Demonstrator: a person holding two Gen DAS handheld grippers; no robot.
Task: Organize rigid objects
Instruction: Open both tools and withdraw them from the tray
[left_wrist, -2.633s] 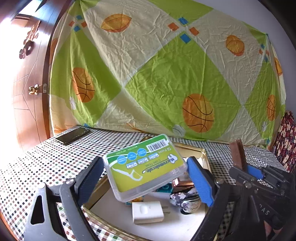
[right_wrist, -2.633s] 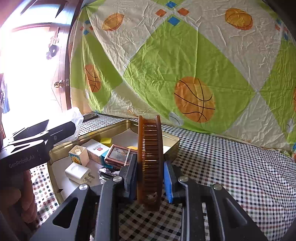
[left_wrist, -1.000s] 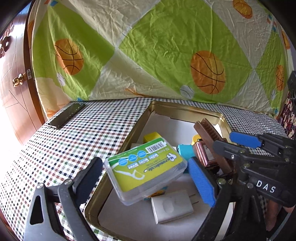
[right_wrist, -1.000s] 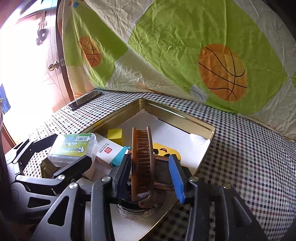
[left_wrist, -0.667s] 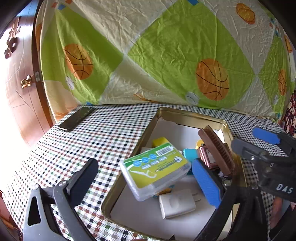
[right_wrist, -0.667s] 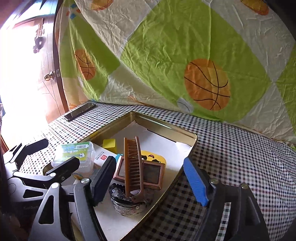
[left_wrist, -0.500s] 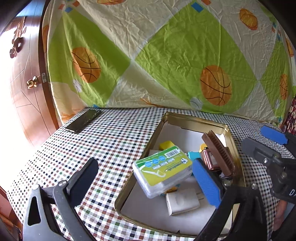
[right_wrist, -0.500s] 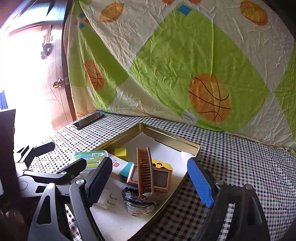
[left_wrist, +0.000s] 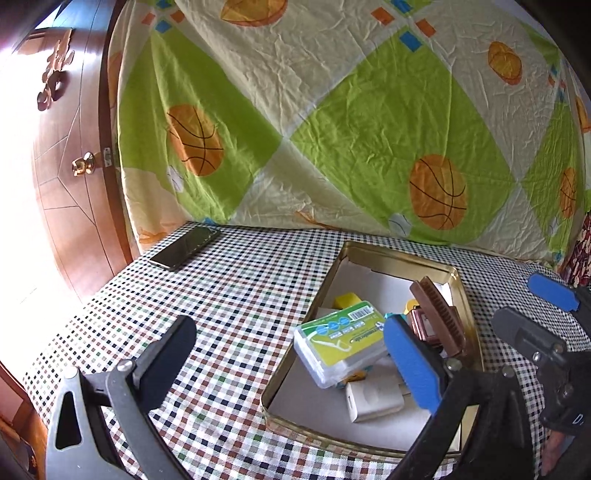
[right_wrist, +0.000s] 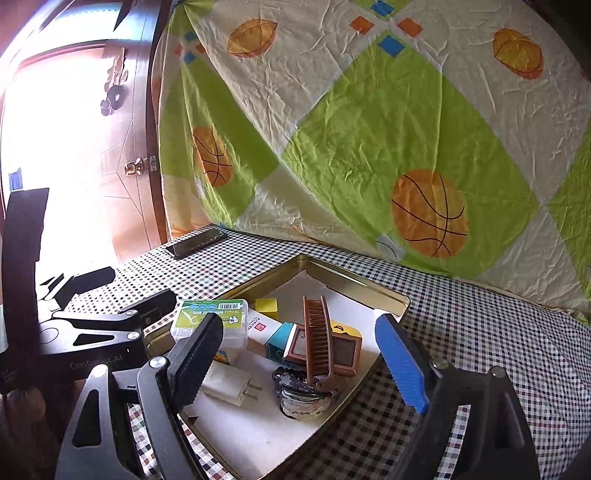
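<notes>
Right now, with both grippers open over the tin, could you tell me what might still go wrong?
The brown comb stands on edge, propped on other items, so it may topple. The floss box lies tilted on the pile near the tin's rim and could slide. The phone lies near the table's edge.

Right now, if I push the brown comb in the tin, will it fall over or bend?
The comb stands on edge, leaning on a small frame, so a push would probably tip it flat. It looks like hard plastic, likely stiff and light. Its teeth may catch on the sequined piece under it.
</notes>
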